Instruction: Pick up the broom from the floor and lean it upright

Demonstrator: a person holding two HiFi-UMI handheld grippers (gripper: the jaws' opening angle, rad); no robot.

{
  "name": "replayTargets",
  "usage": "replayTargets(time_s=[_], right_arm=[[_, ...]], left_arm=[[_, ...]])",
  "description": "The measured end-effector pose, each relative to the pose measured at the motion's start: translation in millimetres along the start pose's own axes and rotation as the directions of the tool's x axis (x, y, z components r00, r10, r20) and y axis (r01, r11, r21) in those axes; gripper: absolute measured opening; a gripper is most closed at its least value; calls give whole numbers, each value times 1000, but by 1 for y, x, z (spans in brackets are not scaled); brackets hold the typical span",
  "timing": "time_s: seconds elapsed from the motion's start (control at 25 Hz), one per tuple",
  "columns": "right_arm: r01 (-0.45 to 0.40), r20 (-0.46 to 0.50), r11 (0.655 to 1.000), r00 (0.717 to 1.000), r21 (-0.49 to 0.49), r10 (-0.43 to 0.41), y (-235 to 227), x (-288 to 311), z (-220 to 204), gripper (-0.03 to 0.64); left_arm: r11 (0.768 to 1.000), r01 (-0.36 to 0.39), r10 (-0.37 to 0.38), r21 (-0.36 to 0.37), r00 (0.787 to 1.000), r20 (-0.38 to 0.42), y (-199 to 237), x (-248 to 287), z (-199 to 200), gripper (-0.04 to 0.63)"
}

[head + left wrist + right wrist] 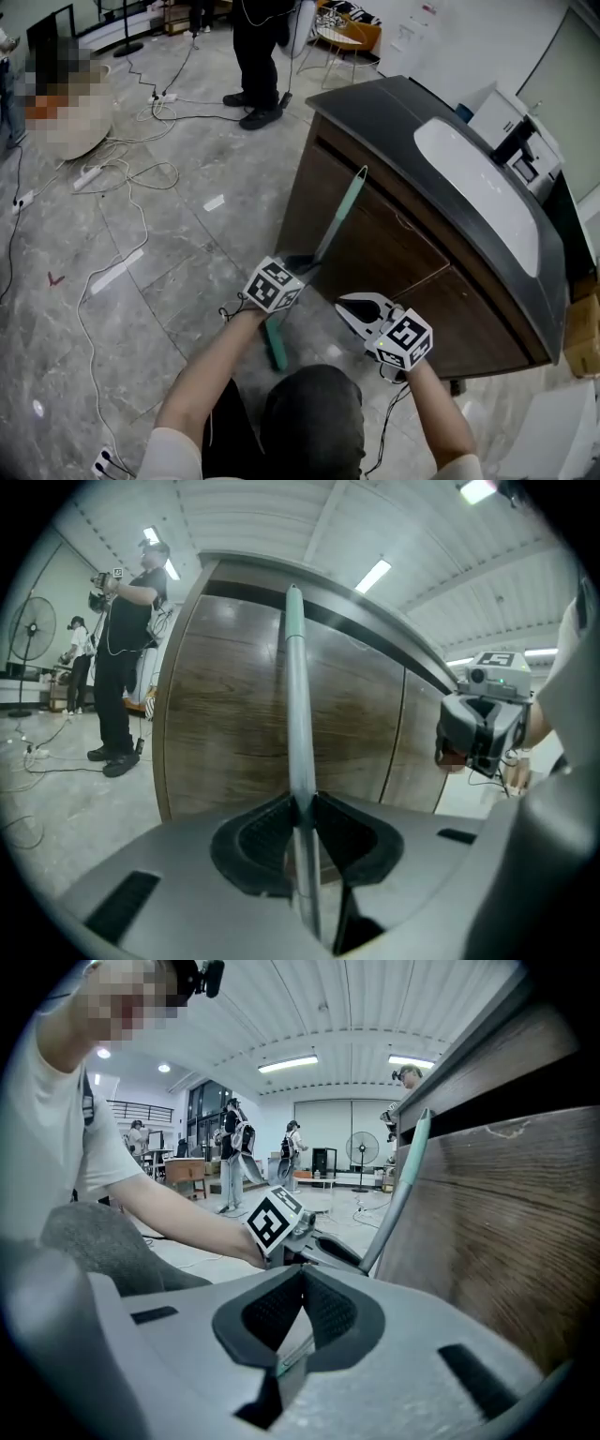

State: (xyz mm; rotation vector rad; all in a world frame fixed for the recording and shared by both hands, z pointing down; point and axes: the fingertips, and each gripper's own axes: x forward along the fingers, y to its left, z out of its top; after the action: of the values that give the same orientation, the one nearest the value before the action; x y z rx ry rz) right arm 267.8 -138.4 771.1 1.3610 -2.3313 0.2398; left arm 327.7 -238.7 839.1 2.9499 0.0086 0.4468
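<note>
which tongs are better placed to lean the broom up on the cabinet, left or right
Left. The left tongs are clamped on the pale green broom handle, which rises close in front of the brown wooden cabinet. The right tongs are shut, empty and off to the side.

1 overhead, 2 low, cabinet (403, 272) shared

bright, even indoor light
long white ceiling strip lights (289, 1063) lit the room; the glossy grey marble floor (234, 159) carried soft sheen and faint shadows; both gripper views curved hard, with black rounded corners and blurred foreground.
</note>
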Motion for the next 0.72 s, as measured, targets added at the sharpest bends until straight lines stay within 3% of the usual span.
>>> replayTargets(time_s=[0.28,0.48,0.72], right_arm=[[14,-3,1000,1000,6,-14,-4,-5,-4,2],[15,-1,1000,1000,22,-15,-6,-5,-12,2],[10,-15,1000,1000,17,-9,-4,-3,-15,2]], left_arm=[[999,22,-22,26,1000,12,-2,8,-5,77],[998,49,-49,40,999,-5,-10,16,-10,149],[996,71,-68,57,996,-58,-16,20,-31,189]])
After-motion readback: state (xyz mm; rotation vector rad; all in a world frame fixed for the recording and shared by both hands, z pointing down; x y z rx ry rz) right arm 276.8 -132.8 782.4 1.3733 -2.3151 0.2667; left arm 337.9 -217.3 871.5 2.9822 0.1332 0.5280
